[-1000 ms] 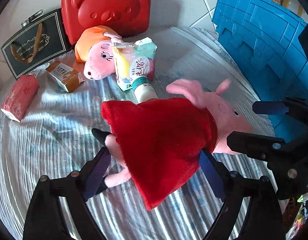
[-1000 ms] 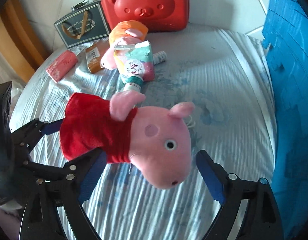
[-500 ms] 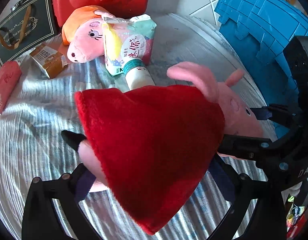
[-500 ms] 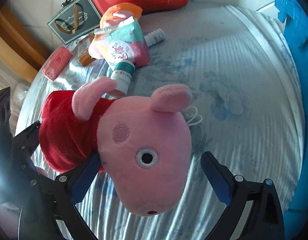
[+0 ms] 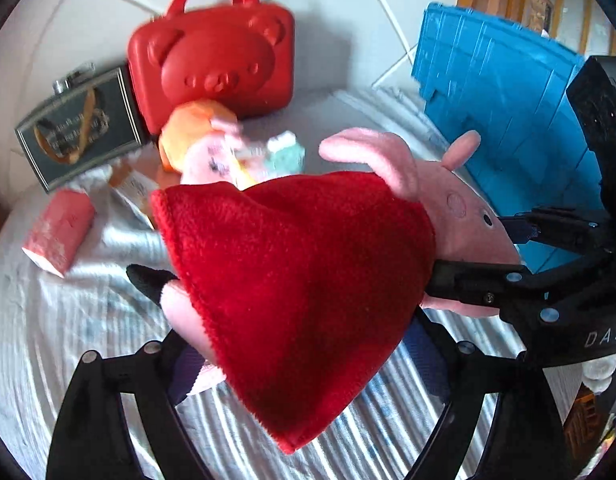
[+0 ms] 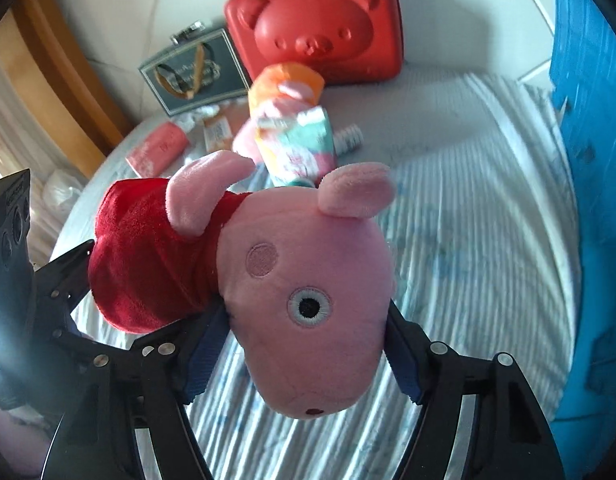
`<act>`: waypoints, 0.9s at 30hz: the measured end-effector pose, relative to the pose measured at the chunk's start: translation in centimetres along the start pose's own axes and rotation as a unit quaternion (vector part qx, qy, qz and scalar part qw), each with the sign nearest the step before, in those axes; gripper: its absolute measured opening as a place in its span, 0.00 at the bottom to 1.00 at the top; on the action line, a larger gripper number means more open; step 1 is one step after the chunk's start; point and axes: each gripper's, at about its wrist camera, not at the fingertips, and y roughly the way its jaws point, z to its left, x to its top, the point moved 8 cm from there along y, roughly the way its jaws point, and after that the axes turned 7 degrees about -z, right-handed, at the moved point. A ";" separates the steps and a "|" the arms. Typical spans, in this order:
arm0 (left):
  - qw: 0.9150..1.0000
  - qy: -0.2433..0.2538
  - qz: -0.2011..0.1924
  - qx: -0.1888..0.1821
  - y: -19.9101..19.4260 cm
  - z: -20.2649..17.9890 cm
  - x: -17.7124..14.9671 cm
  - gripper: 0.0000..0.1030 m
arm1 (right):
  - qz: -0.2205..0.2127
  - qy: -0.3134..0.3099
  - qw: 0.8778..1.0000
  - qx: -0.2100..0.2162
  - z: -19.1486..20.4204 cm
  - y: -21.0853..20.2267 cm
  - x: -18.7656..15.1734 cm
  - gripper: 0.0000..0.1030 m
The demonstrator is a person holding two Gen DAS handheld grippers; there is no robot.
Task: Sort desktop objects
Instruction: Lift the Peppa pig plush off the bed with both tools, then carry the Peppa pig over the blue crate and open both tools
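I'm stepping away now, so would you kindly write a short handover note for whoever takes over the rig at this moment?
Left gripper: jaws closing around the red dress of the pig plush.
Right gripper: jaws closing on the plush's pink head.
Both carry the pig plush above the striped cloth; the blue crate stands to the right.
On the cloth, unsorted: orange-dressed pig plush, tissue pack, small bottle, pink pack, red bear case, dark gift box.
Done: nothing visibly sorted.
Left: place this plush, then the rest.
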 end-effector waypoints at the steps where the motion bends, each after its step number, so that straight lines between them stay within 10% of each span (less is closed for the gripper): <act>1: 1.000 0.004 -0.011 0.002 -0.9 -0.2 0.9 0.85 | -0.011 -0.004 1.000 -0.002 0.3 -1.2 0.8 0.71; 13: 0.988 0.069 -0.138 -0.022 -11.1 -7.2 16.5 0.85 | -0.135 -0.023 0.988 -0.075 0.0 -17.3 11.5 0.71; 27: 0.969 0.142 -0.156 -0.128 -9.4 -29.3 30.3 0.86 | -0.183 0.030 0.966 -0.178 -19.1 -33.6 15.9 0.71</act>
